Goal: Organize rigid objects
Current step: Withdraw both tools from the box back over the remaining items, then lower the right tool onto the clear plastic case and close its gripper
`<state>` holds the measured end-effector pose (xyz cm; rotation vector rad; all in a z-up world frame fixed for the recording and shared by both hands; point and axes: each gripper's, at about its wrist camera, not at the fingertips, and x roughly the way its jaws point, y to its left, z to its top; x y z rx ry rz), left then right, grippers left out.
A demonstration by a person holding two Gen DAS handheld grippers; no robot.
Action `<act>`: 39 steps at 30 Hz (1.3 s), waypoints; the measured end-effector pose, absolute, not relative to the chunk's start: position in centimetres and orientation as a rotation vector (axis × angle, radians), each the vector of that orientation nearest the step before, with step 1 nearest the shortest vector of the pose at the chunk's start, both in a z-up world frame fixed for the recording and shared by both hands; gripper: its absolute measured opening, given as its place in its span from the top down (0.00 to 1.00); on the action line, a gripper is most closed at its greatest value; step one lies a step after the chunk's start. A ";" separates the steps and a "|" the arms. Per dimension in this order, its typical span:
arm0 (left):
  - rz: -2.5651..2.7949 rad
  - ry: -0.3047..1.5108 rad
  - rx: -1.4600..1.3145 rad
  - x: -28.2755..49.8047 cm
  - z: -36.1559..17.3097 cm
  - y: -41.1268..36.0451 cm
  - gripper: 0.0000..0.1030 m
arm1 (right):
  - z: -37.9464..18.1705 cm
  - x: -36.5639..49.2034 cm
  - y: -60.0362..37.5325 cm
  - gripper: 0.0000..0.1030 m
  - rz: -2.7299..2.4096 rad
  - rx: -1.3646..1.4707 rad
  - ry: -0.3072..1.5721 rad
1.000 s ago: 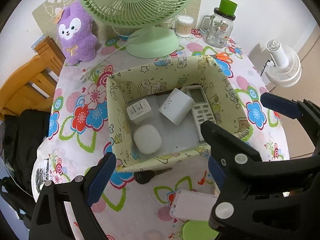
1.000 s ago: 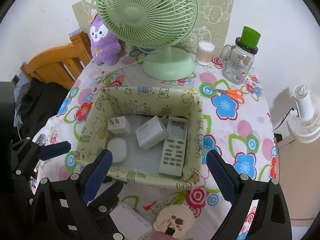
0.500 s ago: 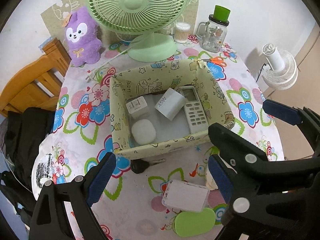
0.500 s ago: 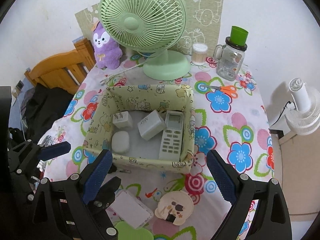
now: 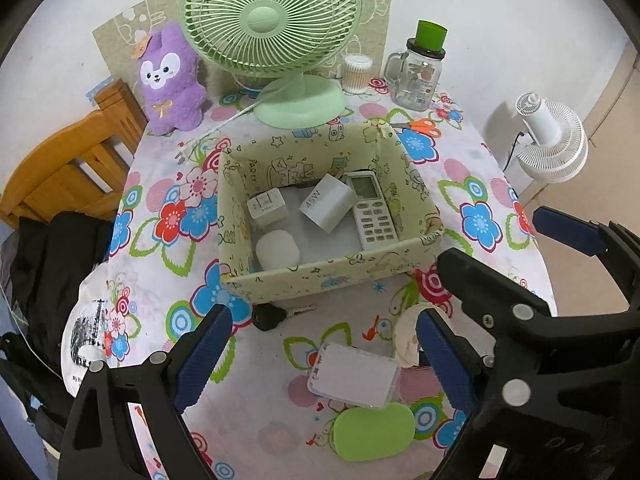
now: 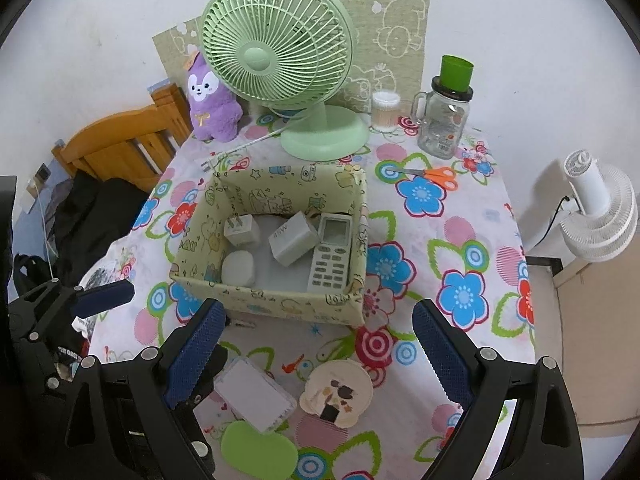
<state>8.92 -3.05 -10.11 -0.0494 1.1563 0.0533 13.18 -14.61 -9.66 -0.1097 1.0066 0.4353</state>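
A yellow patterned fabric box (image 5: 332,276) (image 6: 280,300) holds a white remote (image 5: 372,212) (image 6: 332,254), two white chargers (image 5: 328,208) (image 5: 267,212) and a white rounded case (image 5: 277,250). On the table in front of it lie a black key (image 5: 270,317), a clear white card box (image 5: 354,376) (image 6: 256,394), a green oval case (image 5: 374,432) (image 6: 260,450) and a round beige disc (image 6: 338,394) (image 5: 406,336). My left gripper (image 5: 320,356) is open and empty above these. My right gripper (image 6: 316,352) is open and empty.
A green desk fan (image 5: 276,28), a purple plush (image 5: 170,80), a cotton swab jar (image 5: 357,73), a glass jar with green lid (image 5: 420,72) and orange scissors (image 5: 420,124) stand behind the box. A wooden chair (image 5: 68,168) is at left, a white fan (image 5: 552,140) at right.
Both grippers have pulled back and up from the box. More of the front table shows, with the green case and the disc in view. Nothing was picked up.
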 end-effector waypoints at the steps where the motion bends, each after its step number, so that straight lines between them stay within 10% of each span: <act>1: 0.057 1.154 -0.051 8.8 -10.1 -3.2 0.08 | -9.6 13.0 -14.8 0.06 0.437 -0.111 1.006; 39: 0.017 1.166 0.030 4.8 -17.1 0.0 0.10 | -15.6 8.6 -14.1 0.09 0.425 -0.114 1.055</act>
